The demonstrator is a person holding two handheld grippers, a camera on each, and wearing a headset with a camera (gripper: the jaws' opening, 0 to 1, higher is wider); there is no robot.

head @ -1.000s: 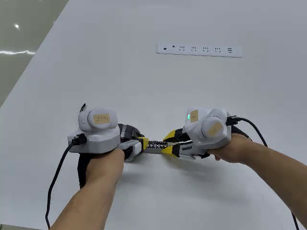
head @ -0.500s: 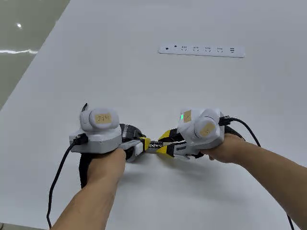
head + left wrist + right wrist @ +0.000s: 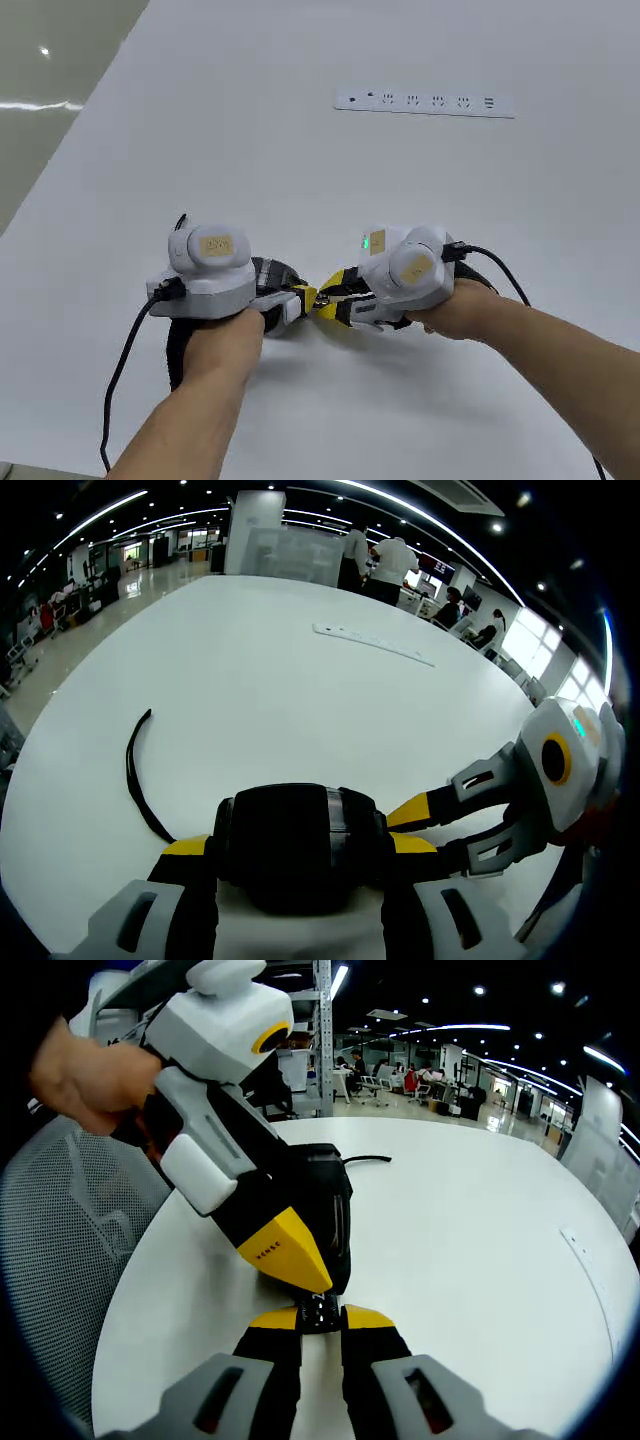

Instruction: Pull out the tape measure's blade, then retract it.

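On the white counter (image 3: 400, 180), the left gripper (image 3: 296, 297) clamps the black tape (image 3: 300, 830) between its fingers, while the right gripper (image 3: 320, 1318), fingers narrowed, pinches what looks like the blade tip (image 3: 320, 1306) just beside the case.

The rounded black plastic tape measure (image 3: 300, 845) trails a black strap (image 3: 135, 770); its short blade end (image 3: 320, 1311) looks dark. The white-and-grey plastic left gripper (image 3: 292, 297) and right gripper (image 3: 322, 1318) have yellow fingertips (image 3: 372, 1317) and black cables (image 3: 120, 370). The tabletop (image 3: 300, 150) and long power strip (image 3: 425, 101) are plain white.
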